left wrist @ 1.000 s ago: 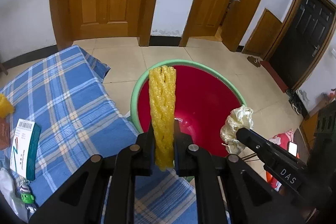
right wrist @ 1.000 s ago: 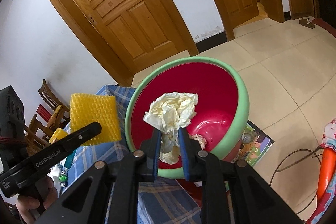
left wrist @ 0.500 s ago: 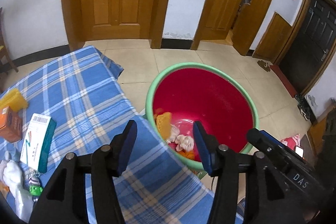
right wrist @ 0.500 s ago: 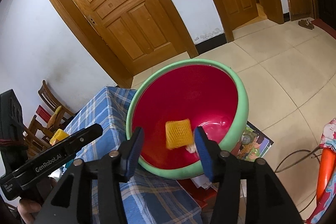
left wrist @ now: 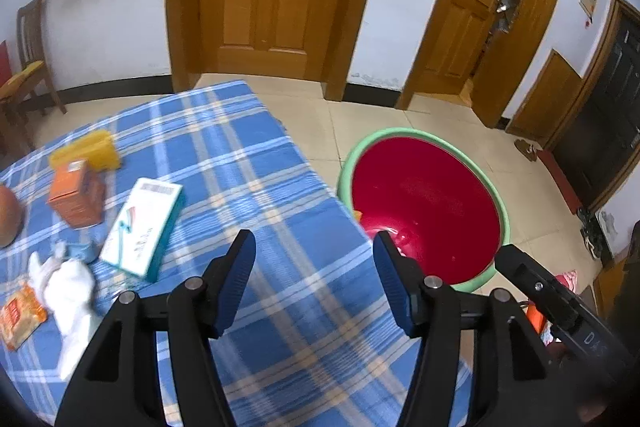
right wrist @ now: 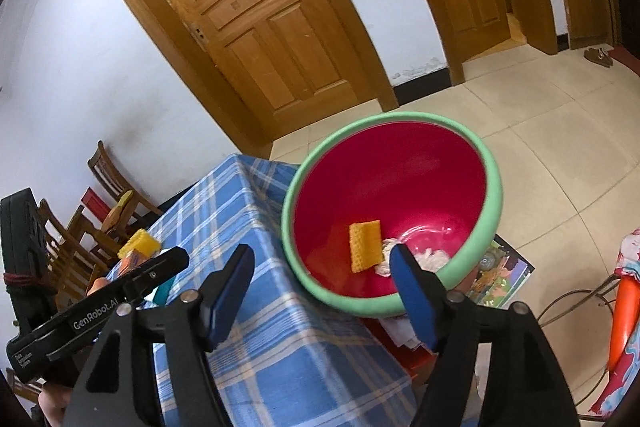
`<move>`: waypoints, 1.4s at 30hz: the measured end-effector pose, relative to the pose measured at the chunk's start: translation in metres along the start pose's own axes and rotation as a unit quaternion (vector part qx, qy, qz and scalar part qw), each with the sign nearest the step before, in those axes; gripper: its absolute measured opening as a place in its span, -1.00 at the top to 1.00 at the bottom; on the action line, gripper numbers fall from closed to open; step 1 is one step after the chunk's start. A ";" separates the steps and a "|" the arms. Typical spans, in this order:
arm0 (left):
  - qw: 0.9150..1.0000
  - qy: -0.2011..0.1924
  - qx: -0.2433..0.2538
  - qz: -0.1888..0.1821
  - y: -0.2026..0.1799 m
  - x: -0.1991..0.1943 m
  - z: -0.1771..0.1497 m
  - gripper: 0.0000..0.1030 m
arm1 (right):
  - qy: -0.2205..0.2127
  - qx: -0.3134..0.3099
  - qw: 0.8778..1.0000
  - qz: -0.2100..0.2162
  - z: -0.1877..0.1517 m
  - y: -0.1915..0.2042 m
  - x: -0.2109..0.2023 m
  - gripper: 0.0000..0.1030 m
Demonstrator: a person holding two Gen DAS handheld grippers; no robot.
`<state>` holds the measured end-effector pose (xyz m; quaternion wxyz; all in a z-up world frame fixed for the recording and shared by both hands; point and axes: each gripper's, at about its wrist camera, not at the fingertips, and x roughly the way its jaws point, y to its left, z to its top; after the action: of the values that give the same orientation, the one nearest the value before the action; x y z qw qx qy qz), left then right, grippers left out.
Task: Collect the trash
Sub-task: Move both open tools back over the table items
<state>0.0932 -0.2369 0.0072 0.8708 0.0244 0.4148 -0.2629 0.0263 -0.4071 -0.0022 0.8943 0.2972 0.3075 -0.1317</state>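
Two pieces of trash lie in the bin (right wrist: 490, 187) at centre of the right wrist view: a yellow net (right wrist: 365, 246) and a paper wad (right wrist: 430, 259) at the bottom right of the red interior; the drop looks done, so the step in hand is judged to be the return to the table (left wrist: 248, 163) for more.

Left on the cloth, lower left of the left wrist view: white box (left wrist: 142, 229), orange carton (left wrist: 76, 193), yellow foam (left wrist: 94, 151), white wad (left wrist: 68, 287), orange wrapper (left wrist: 20, 311); a brown round thing at the far left edge is cut off, cannot identify.

To do it well: take the soft wad by its bulk; slide a finger under the flat wrapper at an edge; approach the box across its narrow side; keep each gripper clear of the other.

Left gripper (left wrist: 314, 265): jaws apart, have just been opening, nothing between them, touching nothing; cloth shows through the gap.

Right gripper (right wrist: 320, 277): jaws wide apart, have just been opening, empty; bin rim shows behind them.
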 end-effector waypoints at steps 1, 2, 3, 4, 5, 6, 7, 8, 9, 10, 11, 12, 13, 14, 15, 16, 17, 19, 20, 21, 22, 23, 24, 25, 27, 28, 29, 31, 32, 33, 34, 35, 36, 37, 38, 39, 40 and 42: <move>1.000 -0.003 -0.003 0.003 0.003 -0.004 -0.001 -0.23 | -0.001 -0.003 1.000 0.003 -0.001 0.004 -0.001 -0.52; 1.000 -0.005 -0.007 0.007 0.008 -0.008 -0.002 -0.27 | -0.001 -0.005 1.000 0.005 -0.002 0.006 -0.002 -0.53; 1.000 -0.008 -0.010 0.011 0.012 -0.012 -0.003 -0.28 | 0.000 -0.007 1.000 0.008 -0.003 0.009 -0.003 -0.54; 1.000 -0.011 -0.013 0.015 0.017 -0.017 -0.004 -0.28 | 0.001 -0.009 1.000 0.011 -0.004 0.012 -0.003 -0.55; 1.000 -0.013 -0.016 0.017 0.020 -0.019 -0.005 -0.28 | 0.002 -0.012 1.000 0.014 -0.005 0.016 -0.004 -0.61; 0.999 -0.015 -0.020 0.020 0.025 -0.023 -0.006 -0.28 | 0.004 -0.014 1.000 0.016 -0.006 0.020 -0.004 -0.63; 0.999 -0.020 -0.023 0.025 0.031 -0.028 -0.008 -0.28 | 0.005 -0.018 1.000 0.019 -0.008 0.024 -0.005 -0.63; 0.999 -0.023 -0.025 0.030 0.035 -0.032 -0.009 -0.29 | 0.006 -0.021 1.000 0.021 -0.009 0.027 -0.005 -0.63; 0.999 -0.025 -0.026 0.034 0.039 -0.034 -0.010 -0.30 | 0.007 -0.024 0.999 0.023 -0.011 0.031 -0.005 -0.63; 0.999 -0.027 -0.027 0.039 0.043 -0.038 -0.012 -0.31 | 0.008 -0.028 0.999 0.026 -0.013 0.035 -0.006 -0.63; 0.998 -0.029 -0.028 0.045 0.049 -0.042 -0.013 -0.32 | 0.009 -0.031 0.999 0.028 -0.014 0.040 -0.006 -0.63; 0.998 -0.032 -0.031 0.051 0.055 -0.047 -0.015 -0.32 | 0.010 -0.034 0.999 0.030 -0.015 0.043 -0.007 -0.63; 0.997 -0.034 -0.034 0.055 0.060 -0.050 -0.016 -0.32 | 0.011 -0.038 0.999 0.032 -0.017 0.048 -0.007 -0.64; 0.997 -0.037 -0.039 0.061 0.067 -0.054 -0.017 -0.33 | 0.013 -0.041 0.999 0.034 -0.019 0.051 -0.006 -0.64; 0.996 -0.039 -0.044 0.067 0.074 -0.058 -0.019 -0.33 | 0.014 -0.044 0.998 0.036 -0.020 0.055 -0.006 -0.66; 0.995 -0.042 -0.050 0.074 0.083 -0.062 -0.020 -0.33 | 0.015 -0.048 0.998 0.038 -0.022 0.059 -0.007 -0.67; 0.994 -0.043 -0.054 0.080 0.089 -0.065 -0.022 -0.34 | 0.017 -0.051 0.998 0.039 -0.024 0.063 -0.007 -0.67; 0.993 -0.045 -0.061 0.095 0.104 -0.071 -0.025 -0.34 | 0.019 -0.058 0.997 0.041 -0.027 0.071 -0.007 -0.67; 0.992 -0.045 -0.064 0.102 0.110 -0.073 -0.027 -0.35 | 0.021 -0.062 0.997 0.042 -0.028 0.074 -0.007 -0.67; 0.991 -0.045 -0.066 0.110 0.117 -0.076 -0.030 -0.36 | 0.022 -0.065 0.997 0.043 -0.030 0.077 -0.007 -0.69; 0.990 -0.043 -0.068 0.118 0.124 -0.078 -0.032 -0.36 | 0.023 -0.069 0.996 0.044 -0.032 0.081 -0.006 -0.69; 0.989 -0.042 -0.070 0.126 0.132 -0.080 -0.034 -0.37 | 0.024 -0.070 0.996 0.044 -0.033 0.083 -0.006 -0.71; 0.987 -0.040 -0.072 0.136 0.140 -0.082 -0.037 -0.37 | 0.026 -0.072 0.996 0.045 -0.035 0.085 -0.005 -0.72; 0.986 -0.039 -0.075 0.142 0.146 -0.084 -0.039 -0.37 | 0.028 -0.075 0.996 0.045 -0.037 0.088 -0.004 -0.72; 0.984 -0.036 -0.083 0.155 0.162 -0.087 -0.044 -0.37 | 0.032 -0.078 0.995 0.046 -0.039 0.091 -0.003 -0.72; 0.983 -0.035 -0.086 0.159 0.168 -0.088 -0.046 -0.37 | 0.035 -0.079 0.995 0.046 -0.041 0.094 -0.001 -0.72; 0.982 -0.034 -0.090 0.164 0.175 -0.089 -0.048 -0.37 | 0.036 -0.080 0.995 0.046 -0.042 0.095 -0.001 -0.72; 0.979 -0.033 -0.099 0.174 0.189 -0.090 -0.053 -0.37 | 0.040 -0.083 0.995 0.047 -0.044 0.100 0.001 -0.72; 0.978 -0.032 -0.102 0.177 0.193 -0.090 -0.055 -0.37 | 0.042 -0.085 0.994 0.046 -0.045 0.102 0.002 -0.72; 0.977 -0.032 -0.106 0.181 0.198 -0.090 -0.056 -0.37 | 0.043 -0.086 0.994 0.046 -0.046 0.104 0.003 -0.72; 0.976 -0.032 -0.109 0.184 0.204 -0.090 -0.058 -0.37 | 0.044 -0.087 0.994 0.046 -0.047 0.105 0.003 -0.72; 0.976 -0.031 -0.112 0.186 0.209 -0.089 -0.059 -0.37 | 0.046 -0.090 0.994 0.046 -0.048 0.108 0.004 -0.72; 0.975 -0.030 -0.114 0.189 0.214 -0.088 -0.060 -0.37 | 0.047 -0.091 0.994 0.046 -0.048 0.109 0.005 -0.72; 0.974 -0.027 -0.115 0.191 0.220 -0.086 -0.062 -0.37 | 0.049 -0.093 0.993 0.046 -0.049 0.111 0.005 -0.72; 0.975 -0.025 -0.113 0.190 0.224 -0.084 -0.063 -0.37 | 0.050 -0.094 0.993 0.045 -0.050 0.112 0.006 -0.72; 0.975 -0.024 -0.110 0.190 0.226 -0.082 -0.063 -0.37 | 0.051 -0.095 0.993 0.045 -0.051 0.114 0.006 -0.72; 0.976 -0.020 -0.106 0.189 0.230 -0.080 -0.065 -0.37 | 0.052 -0.096 0.993 0.044 -0.052 0.115 0.007 -0.72; 0.977 -0.014 -0.100 0.190 0.235 -0.076 -0.066 -0.38 | 0.055 -0.097 0.993 0.043 -0.052 0.116 0.008 -0.72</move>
<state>0.1189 0.0156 -0.0210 0.9084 0.0122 0.4148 -0.0508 0.0563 -0.2835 0.0121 0.9057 0.2284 0.3541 -0.0461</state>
